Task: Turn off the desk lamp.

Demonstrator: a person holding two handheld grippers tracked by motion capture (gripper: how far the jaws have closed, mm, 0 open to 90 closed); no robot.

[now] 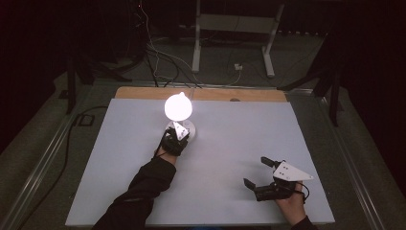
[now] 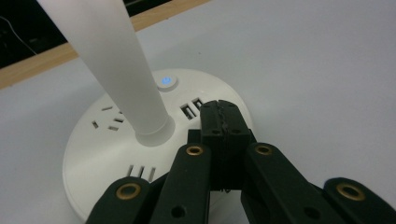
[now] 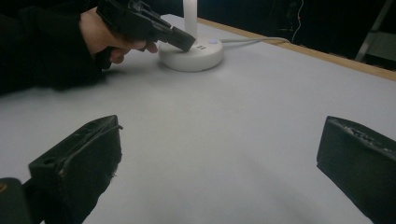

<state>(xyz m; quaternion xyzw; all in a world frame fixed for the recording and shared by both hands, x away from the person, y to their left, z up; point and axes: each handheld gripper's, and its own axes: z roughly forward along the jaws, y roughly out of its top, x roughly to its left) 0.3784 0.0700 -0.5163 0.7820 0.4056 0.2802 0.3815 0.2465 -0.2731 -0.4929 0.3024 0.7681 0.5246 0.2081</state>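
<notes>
— Tongs first, left to right: my left tongs (image 2: 219, 116) are pressed together with nothing between them, and their tip is resting on the round white base (image 2: 116, 154) of the lamp (image 1: 178, 115), just beside the two USB ports (image 2: 192, 108) and a little short of the power button (image 2: 166, 82).

— And the lamp, where is it sitting?

— On the white table (image 1: 230, 143), toward the far edge and left of centre. Its bulb (image 1: 178, 107) is glowing brightly and the button is showing a blue ring, so I am judging the switching-on as done; what I am seeing left is only drawing the left tongs back off the base.

— What is the other hand doing?

— My right tongs (image 1: 261, 172) are hanging spread wide and empty near the front right of the table, well apart from the lamp.

— Count it up for me.

— I am counting one lamp, one button, two USB ports, two tongs, and one cord (image 3: 252, 40) running off the base toward the far edge.
</notes>
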